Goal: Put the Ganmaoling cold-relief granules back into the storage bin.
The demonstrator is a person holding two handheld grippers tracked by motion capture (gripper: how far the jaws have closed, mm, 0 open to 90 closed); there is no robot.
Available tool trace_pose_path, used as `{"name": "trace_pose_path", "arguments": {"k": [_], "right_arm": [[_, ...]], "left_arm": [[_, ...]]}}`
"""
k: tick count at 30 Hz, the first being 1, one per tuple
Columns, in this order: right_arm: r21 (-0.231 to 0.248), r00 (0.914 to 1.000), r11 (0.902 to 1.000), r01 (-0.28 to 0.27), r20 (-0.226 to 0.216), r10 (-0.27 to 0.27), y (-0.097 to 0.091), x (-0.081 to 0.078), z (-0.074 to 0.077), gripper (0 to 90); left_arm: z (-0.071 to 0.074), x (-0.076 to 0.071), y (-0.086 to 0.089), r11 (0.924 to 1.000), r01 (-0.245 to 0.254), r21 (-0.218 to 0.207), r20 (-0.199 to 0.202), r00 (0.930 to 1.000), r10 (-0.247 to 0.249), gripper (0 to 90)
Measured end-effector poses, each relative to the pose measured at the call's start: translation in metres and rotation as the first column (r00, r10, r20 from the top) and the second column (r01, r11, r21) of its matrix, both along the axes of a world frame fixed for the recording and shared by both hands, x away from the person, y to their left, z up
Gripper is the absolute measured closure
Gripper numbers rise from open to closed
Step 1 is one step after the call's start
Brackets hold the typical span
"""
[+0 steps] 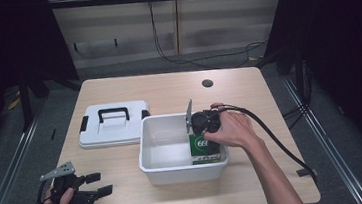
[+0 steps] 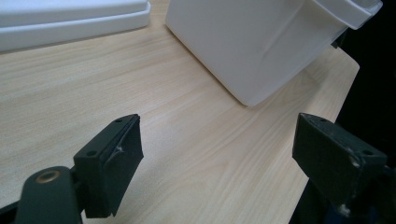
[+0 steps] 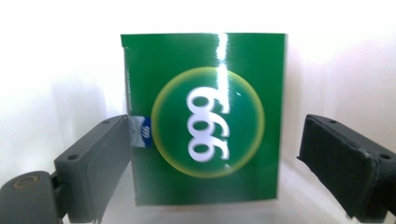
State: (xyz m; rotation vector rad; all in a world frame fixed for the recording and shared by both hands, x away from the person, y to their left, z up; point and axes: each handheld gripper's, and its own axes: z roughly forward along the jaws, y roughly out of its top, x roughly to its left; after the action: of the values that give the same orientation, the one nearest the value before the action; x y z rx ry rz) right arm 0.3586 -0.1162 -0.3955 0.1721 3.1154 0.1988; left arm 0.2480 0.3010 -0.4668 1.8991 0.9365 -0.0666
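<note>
One green box (marked 999) is lying inside the white bin, flanked by the spread right tongs; the left tongs, also spread, are hovering over the tabletop.

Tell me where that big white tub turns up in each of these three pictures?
High view: the white tub sits mid-table, right of the white lid.
Left gripper view: its outer wall and corner fill the upper right, beyond the open black jaws.
Right gripper view: its pale inside wall lies behind the green box.
Shared landmark: the green box also stands in the tub in the high view.
</note>
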Motion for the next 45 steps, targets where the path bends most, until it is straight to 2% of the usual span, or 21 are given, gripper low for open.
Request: {"name": "trace_pose_path", "arguments": {"k": [1, 2, 6, 9, 11, 12, 15, 18, 23, 27, 28, 29, 31, 32, 33, 34, 35, 36, 39, 41, 45], "right_arm": [[0.0, 1.0, 1.0, 0.0, 0.0, 0.0, 0.0, 0.0, 0.0, 8.7], [0.024, 1.0, 0.9997, 0.005, 0.003, -0.005, -0.003, 0.0, 0.003, 8.7], [0.067, 0.9998, 0.9976, 0.019, 0.005, -0.019, -0.007, -0.002, 0.007, 8.7], [0.077, 0.9996, 0.9966, 0.027, 0.005, -0.028, -0.01, -0.002, 0.008, 8.6], [0.126, 0.9995, 0.9915, 0.03, 0.009, -0.032, -0.014, -0.003, 0.011, 8.7], [0.134, 0.999, 0.9901, 0.043, 0.006, -0.044, -0.015, -0.004, 0.013, 8.7], [0.207, 0.9997, 0.9781, 0.02, 0.008, -0.023, -0.02, -0.004, 0.015, 8.7], [0.229, 0.9988, 0.9729, 0.031, 0.03, -0.039, -0.024, -0.006, 0.019, 8.7], [0.294, 0.9968, 0.9549, 0.041, 0.053, -0.06, -0.032, -0.01, 0.025, 8.7], [0.312, 0.9924, 0.9477, 0.066, 0.079, -0.095, -0.04, -0.015, 0.029, 8.8], [0.341, 0.9911, 0.9372, 0.073, 0.08, -0.106, -0.047, -0.018, 0.031, 8.9], [0.341, 0.9911, 0.9372, 0.073, 0.08, -0.106, -0.047, -0.018, 0.031, 8.9], [0.355, 0.989, 0.9314, 0.079, 0.089, -0.118, -0.051, -0.021, 0.034, 10.3], [0.387, 0.9872, 0.9196, 0.068, 0.107, -0.118, -0.056, -0.025, 0.036, 12.2], [0.397, 0.9863, 0.9148, 0.072, 0.108, -0.124, -0.057, -0.027, 0.038, 12.4], [0.419, 0.9848, 0.9047, 0.078, 0.109, -0.135, -0.06, -0.029, 0.04, 12.7], [0.419, 0.9848, 0.9047, 0.078, 0.109, -0.135, -0.06, -0.029, 0.04, 12.7], [0.475, 0.9809, 0.8755, 0.088, 0.111, -0.16, -0.064, -0.033, 0.042, 12.7], [0.531, 0.9733, 0.8395, 0.117, 0.107, -0.203, -0.075, -0.037, 0.044, 12.8], [0.554, 0.9689, 0.8217, 0.133, 0.102, -0.225, -0.082, -0.04, 0.044, 12.8], [0.577, 0.9611, 0.8028, 0.151, 0.105, -0.256, -0.093, -0.043, 0.044, 12.8]], "left_arm": [[0.0, 0.0, 0.0, 1.0, 0.0, 0.0, 0.0, 1.0, 0.0, 16.1], [0.0, 0.0, 0.0, 1.0, -0.001, 0.0, 0.0, 1.0, 0.001, 16.1], [0.0, 0.0, 0.0, 1.0, -0.001, 0.001, 0.001, 1.0, 0.001, 16.1], [0.0, 0.0, 0.0, 1.0, -0.001, 0.002, 0.001, 1.0, 0.001, 16.1], [0.0, 0.0, 0.0, 1.0, -0.001, 0.001, 0.001, 1.0, 0.001, 16.1], [0.0, 0.0, 0.0, 1.0, -0.001, 0.002, 0.001, 1.0, 0.001, 16.1], [0.0, 0.0, 0.0, 1.0, -0.001, 0.001, -0.001, 1.0, 0.001, 16.0], [0.0, 0.0, 0.0, 1.0, -0.003, 0.002, 0.0, 1.0, 0.003, 16.0], [0.0, 0.0, 0.0, 1.0, -0.003, 0.003, 0.0, 1.0, 0.003, 16.1], [0.0, 0.0, 0.0, 1.0, -0.004, 0.006, -0.001, 1.0, 0.004, 16.1], [0.0, 0.0, 0.0, 1.0, -0.002, 0.006, -0.001, 1.0, 0.002, 16.1], [0.0, 0.0, 0.0, 1.0, -0.001, 0.005, 0.0, 1.0, 0.001, 16.1], [0.0, 0.0, 0.0, 1.0, -0.004, 0.008, 0.002, 1.0, 0.004, 16.1], [0.0, 0.0, 0.0, 0.9999, -0.006, 0.01, 0.002, 1.0, 0.006, 16.1], [0.0, 0.0, 0.0, 0.9999, -0.006, 0.01, 0.002, 1.0, 0.006, 16.1], [0.0, 0.0, 0.0, 0.9999, -0.005, 0.013, 0.002, 1.0, 0.005, 16.1], [0.0, 0.0, 0.0, 0.9999, -0.005, 0.013, 0.002, 1.0, 0.005, 16.1], [0.0, -0.001, 0.0, 1.0, -0.006, 0.007, 0.001, 1.0, 0.006, 16.1], [0.0, 0.0, 0.0, 1.0, -0.006, 0.006, 0.001, 1.0, 0.006, 16.1], [0.0, 0.0, 0.0, 1.0, -0.006, 0.006, 0.0, 1.0, 0.006, 16.1], [0.0, 0.0, 0.0, 1.0, -0.005, 0.008, 0.0, 1.0, 0.005, 16.1]]}}
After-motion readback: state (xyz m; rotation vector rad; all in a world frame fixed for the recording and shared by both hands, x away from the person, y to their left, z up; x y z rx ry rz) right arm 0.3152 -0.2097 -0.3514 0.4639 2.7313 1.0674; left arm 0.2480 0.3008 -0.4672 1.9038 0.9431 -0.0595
